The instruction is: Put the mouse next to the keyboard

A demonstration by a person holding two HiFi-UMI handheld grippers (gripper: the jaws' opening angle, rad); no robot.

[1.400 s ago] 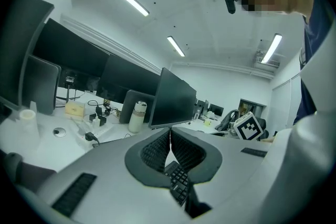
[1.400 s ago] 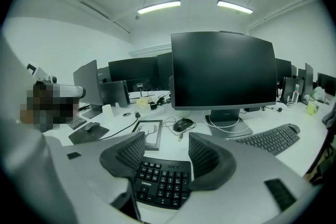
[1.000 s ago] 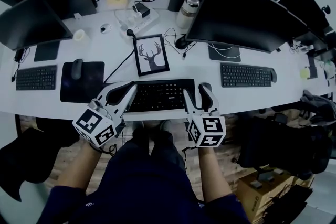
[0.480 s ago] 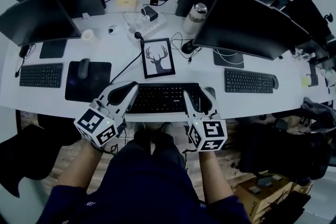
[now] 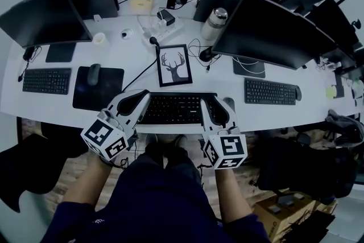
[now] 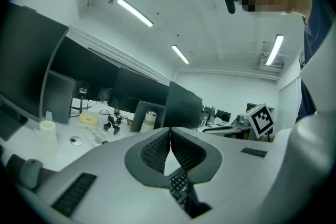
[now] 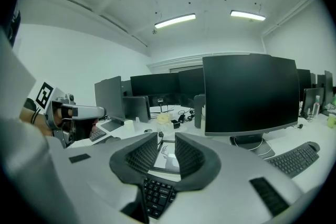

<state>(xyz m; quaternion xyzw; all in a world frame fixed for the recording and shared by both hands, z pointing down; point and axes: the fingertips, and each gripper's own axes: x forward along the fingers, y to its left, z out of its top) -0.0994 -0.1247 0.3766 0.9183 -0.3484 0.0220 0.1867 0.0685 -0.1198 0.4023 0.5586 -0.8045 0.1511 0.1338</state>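
Scene: a person stands at a long white worktop (image 5: 273,115), a claw in each hand, over a black keyboard (image 5: 175,108) at lower centre of the head view.
Mouse: the grey mouse (image 5: 229,103) lies just beside the keyboard's right end, near the worktop's front edge; the task looks as good as done.
Right claw: the right claw (image 7: 167,140) is closing on empty air, nothing between its jaws, with keyboard keys showing below them.
Left claw: the left claw (image 6: 169,134) is clenched tip to tip and holds nothing.
Risk: the right claw hangs close by the mouse, so a careless pull back could knock it away from the keyboard or off the front edge.
Containers: a capped metal flask (image 5: 216,19) stands upper centre, its contents hidden; a cardboard box (image 5: 278,209) on the floor at lower right holds small items too blurred to name.
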